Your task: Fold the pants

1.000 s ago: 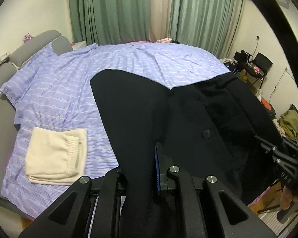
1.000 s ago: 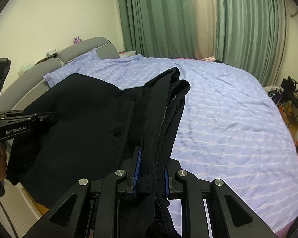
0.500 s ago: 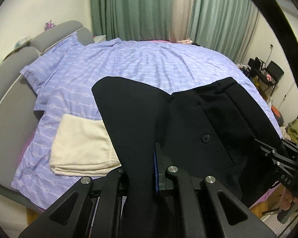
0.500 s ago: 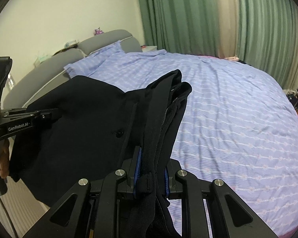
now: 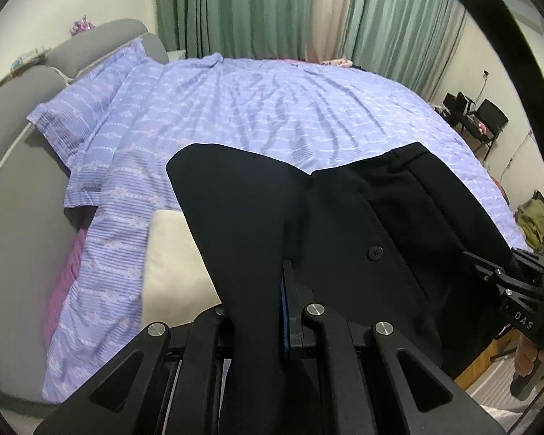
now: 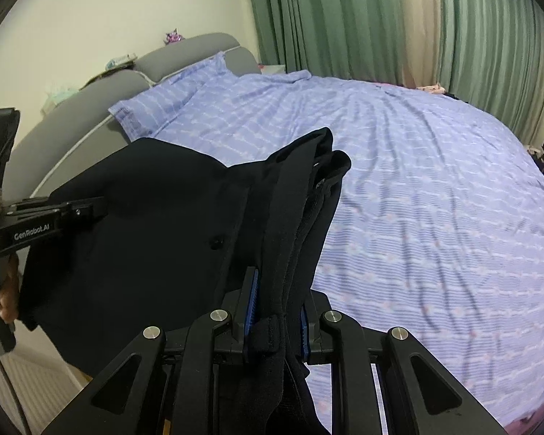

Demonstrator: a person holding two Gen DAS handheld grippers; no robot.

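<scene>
The left gripper point(image 5: 268, 301) is pinched tight on the black pants point(image 5: 344, 224), with the dark cloth running down between its two black fingers and one blue pad showing beside it. From this left wrist view the pants hang spread out in the air over the near side of the bed point(image 5: 290, 108), and a small button point(image 5: 374, 252) sits on them. A cream folded cloth point(image 5: 174, 272) lies on the bed under the left edge of the pants. On the far right the right gripper point(image 5: 504, 275) bites the other end of the pants, and part of a hand point(image 5: 533, 359) shows below it. The purple striped bed cover past the pants is wide and bare, up to the pillow point(image 5: 87, 108) by the grey headboard point(image 5: 14, 116) and the green curtains point(image 5: 243, 11). In the right wrist view the right gripper point(image 6: 275, 308) is nearly closed and clamps a thick bunch of the pants point(image 6: 156, 224), the waist part, between its blue pads. The cloth stretches away to the left gripper point(image 6: 90, 207), which nips its far edge, with a hand point(image 6: 3, 290) on the handle. To the right of the pants the bed point(image 6: 435, 217) is open and flat.
</scene>
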